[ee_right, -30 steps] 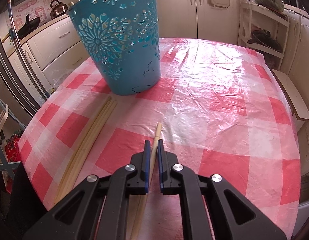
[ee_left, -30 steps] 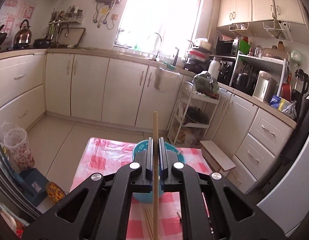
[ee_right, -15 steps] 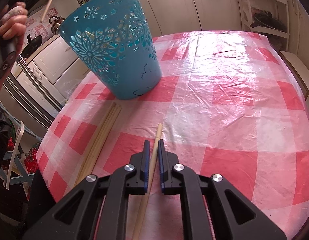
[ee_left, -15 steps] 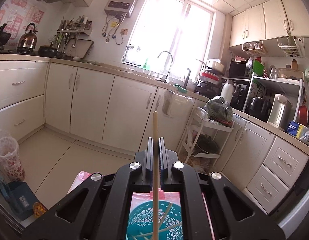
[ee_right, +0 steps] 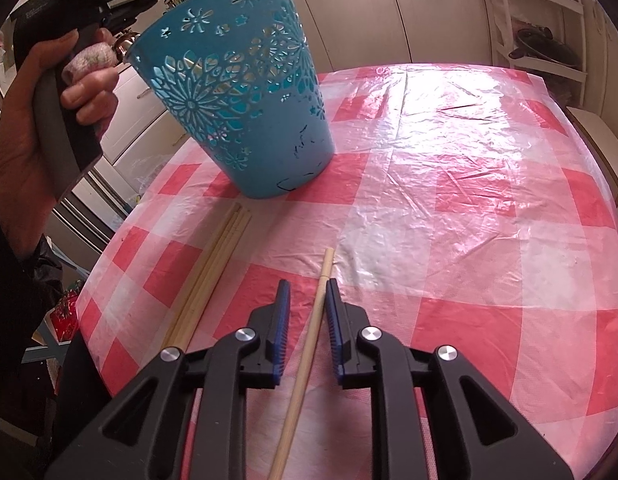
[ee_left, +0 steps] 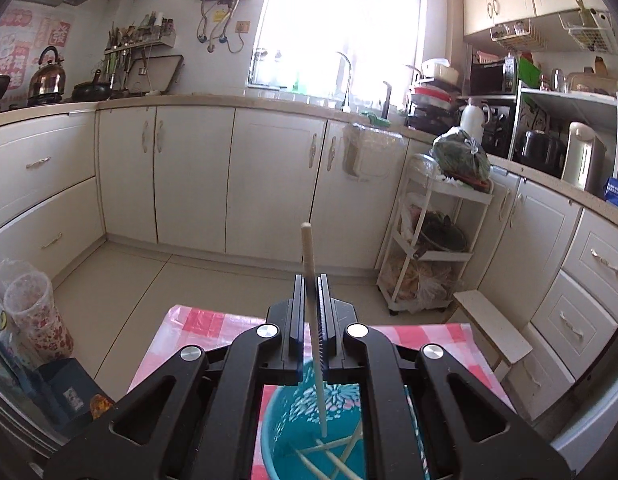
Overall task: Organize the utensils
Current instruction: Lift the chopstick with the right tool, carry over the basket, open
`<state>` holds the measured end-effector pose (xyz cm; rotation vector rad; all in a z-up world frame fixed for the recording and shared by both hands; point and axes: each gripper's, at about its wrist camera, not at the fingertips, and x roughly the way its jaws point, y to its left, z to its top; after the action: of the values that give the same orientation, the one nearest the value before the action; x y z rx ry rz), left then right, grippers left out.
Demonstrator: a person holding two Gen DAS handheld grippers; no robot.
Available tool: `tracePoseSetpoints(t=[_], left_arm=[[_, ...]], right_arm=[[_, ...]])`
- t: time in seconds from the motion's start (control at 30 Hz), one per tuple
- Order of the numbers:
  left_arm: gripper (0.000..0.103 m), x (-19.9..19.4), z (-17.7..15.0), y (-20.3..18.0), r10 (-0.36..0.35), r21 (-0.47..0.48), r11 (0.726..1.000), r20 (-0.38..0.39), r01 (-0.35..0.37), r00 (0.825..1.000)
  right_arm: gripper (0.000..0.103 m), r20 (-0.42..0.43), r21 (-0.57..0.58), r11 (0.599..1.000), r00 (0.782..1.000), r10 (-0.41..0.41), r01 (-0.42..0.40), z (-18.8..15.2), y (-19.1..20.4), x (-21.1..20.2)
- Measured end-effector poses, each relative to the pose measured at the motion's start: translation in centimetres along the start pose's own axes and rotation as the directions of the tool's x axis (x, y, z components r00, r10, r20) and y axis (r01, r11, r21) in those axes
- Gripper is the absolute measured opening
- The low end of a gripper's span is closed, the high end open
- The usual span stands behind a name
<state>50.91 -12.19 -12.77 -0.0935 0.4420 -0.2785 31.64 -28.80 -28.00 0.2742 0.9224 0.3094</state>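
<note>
bamboo chopsticks (ee_left: 333, 446) already lay in the blue basket (ee_right: 245, 92); four more (ee_right: 213, 264) waited on the tablecloth (ee_right: 469, 184). left gripper (ee_left: 309, 316), pinching one chopstick (ee_left: 311, 300), had come over the basket since earlier. right gripper (ee_right: 307, 308) was opening, its chopstick (ee_right: 309, 344) now loose between them.

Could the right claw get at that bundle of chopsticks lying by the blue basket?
Probably yes. The bundle of chopsticks lies bare on the tablecloth, just left of the right claw. Its jaws are opening around a single chopstick, not gripping it, so nothing blocks a sideways move.
</note>
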Motion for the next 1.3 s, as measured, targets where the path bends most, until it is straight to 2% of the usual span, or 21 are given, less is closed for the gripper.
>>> tracePoseSetpoints(t=[0.1, 0.13, 0.17, 0.23, 0.33, 0.5, 0.67, 0.83, 0.9, 1.0, 1.13, 1.23, 1.3], left_arm=[[0.014, -0.9, -0.9, 0.5, 0.016, 0.010, 1.000, -0.050, -0.016, 0.999], [0.023, -1.6, -1.3, 0.8, 0.026, 0.007, 1.000, -0.055, -0.026, 0.998], [0.036, -2.4, -1.7, 1.1, 0.038, 0.004, 0.999, -0.058, -0.038, 0.998], [0.053, -4.5, -2.4, 2.1, 0.075, -0.008, 0.997, -0.056, -0.075, 0.996], [0.063, -7.9, -3.9, 4.0, 0.108, -0.028, 0.994, -0.058, -0.110, 0.992], [0.068, -11.8, -7.3, 6.9, 0.138, -0.044, 0.989, -0.120, -0.144, 0.983], [0.068, -14.3, -10.8, 9.6, 0.132, -0.118, 0.980, -0.198, -0.157, 0.971], [0.068, -15.4, -13.7, 9.6, 0.117, -0.127, 0.980, -0.241, -0.151, 0.963], [0.068, -15.5, -14.5, 9.4, 0.099, -0.139, 0.981, -0.264, -0.139, 0.959], [0.068, -15.7, -15.5, 9.4, 0.092, -0.139, 0.981, -0.283, -0.136, 0.955], [0.068, -15.9, -16.2, 9.9, 0.094, -0.150, 0.978, -0.299, -0.144, 0.950], [0.068, -16.0, -16.6, 10.4, 0.098, -0.161, 0.975, -0.309, -0.154, 0.946], [0.068, -16.1, -16.8, 10.4, 0.097, -0.165, 0.974, -0.312, -0.154, 0.945]], right_arm=[[0.019, 0.003, -0.004, 1.000, 1.000, -0.003, 0.003, 0.0, 0.0, -0.1], [0.019, 0.003, -0.006, 1.000, 1.000, -0.004, 0.004, -0.1, 0.1, -0.1], [0.020, 0.004, -0.007, 1.000, 1.000, -0.005, 0.005, -0.1, 0.1, -0.1], [0.020, 0.006, -0.008, 1.000, 1.000, -0.011, 0.011, -0.2, 0.1, -0.1], [0.020, 0.007, -0.024, 0.999, 0.999, -0.035, 0.035, -0.3, 0.5, -0.1], [0.020, 0.002, -0.090, 0.988, 0.992, -0.123, 0.123, -0.4, 2.1, 0.2], [0.020, -0.014, -0.188, 0.952, 0.968, -0.250, 0.243, -0.9, 3.7, 0.2], [0.020, 0.002, -0.234, 0.931, 0.958, -0.288, 0.280, -1.1, 4.1, 0.3], [0.007, -0.006, -0.215, 0.942, 0.964, -0.266, 0.258, -1.2, 3.9, 0.2], [0.006, -0.013, -0.131, 0.967, 0.975, -0.222, 0.218, -1.1, 2.9, -0.6], [0.006, 0.038, 0.002, 0.997, 0.996, -0.074, 0.074, -0.9, 1.5, -3.4], [0.006, 0.109, 0.069, 0.997, 0.993, 0.037, -0.045, 0.1, 1.3, -6.0], [0.006, 0.176, 0.102, 0.986, 0.978, 0.116, -0.135, 1.4, 1.5, -7.9]])
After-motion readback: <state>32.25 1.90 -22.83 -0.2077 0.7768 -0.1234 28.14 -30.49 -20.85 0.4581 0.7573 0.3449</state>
